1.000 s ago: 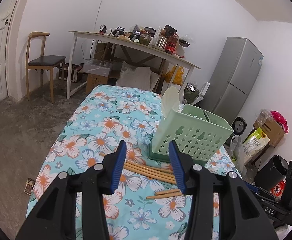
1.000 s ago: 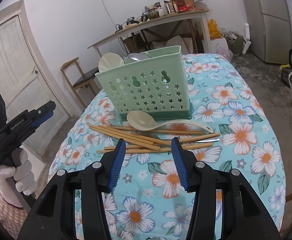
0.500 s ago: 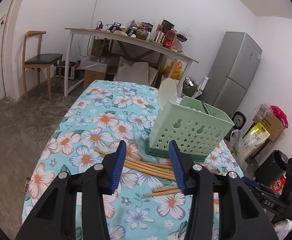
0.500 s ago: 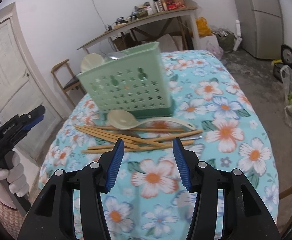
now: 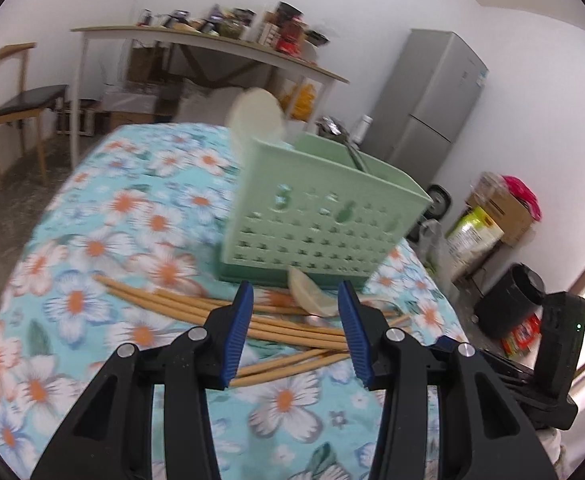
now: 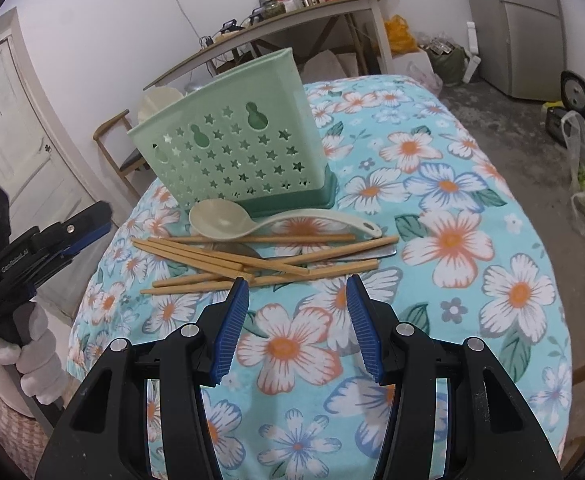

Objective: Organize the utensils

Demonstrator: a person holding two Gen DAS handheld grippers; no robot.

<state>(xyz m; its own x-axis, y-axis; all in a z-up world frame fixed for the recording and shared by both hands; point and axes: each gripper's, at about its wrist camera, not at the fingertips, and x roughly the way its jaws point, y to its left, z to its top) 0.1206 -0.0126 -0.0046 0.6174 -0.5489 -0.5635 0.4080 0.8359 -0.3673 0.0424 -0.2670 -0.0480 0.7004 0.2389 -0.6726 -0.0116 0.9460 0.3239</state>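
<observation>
A green perforated utensil holder (image 6: 236, 152) stands on the floral tablecloth (image 6: 452, 208); it also shows in the left wrist view (image 5: 316, 216), with a cream spoon (image 5: 256, 120) and a metal utensil (image 5: 348, 148) standing in it. In front of it lie several wooden chopsticks (image 6: 228, 260), a cream ladle (image 6: 252, 222) and a metal piece (image 6: 372, 254) beneath them. My right gripper (image 6: 298, 292) is open and empty just short of the chopsticks. My left gripper (image 5: 296, 304) is open and empty, low over the chopsticks (image 5: 212, 312) and the ladle bowl (image 5: 312, 296).
A long cluttered desk (image 5: 212, 40), a wooden chair (image 5: 16, 100) and a grey fridge (image 5: 432, 100) stand behind the table. Bags and boxes (image 5: 492, 216) and a black bin (image 5: 508, 300) sit on the floor to the right. A white door (image 6: 16, 140) is at left.
My left gripper has moved forward and down towards the chopsticks and holder, with blur. My right gripper has swung a little, closer to the chopsticks. Both stay open.
</observation>
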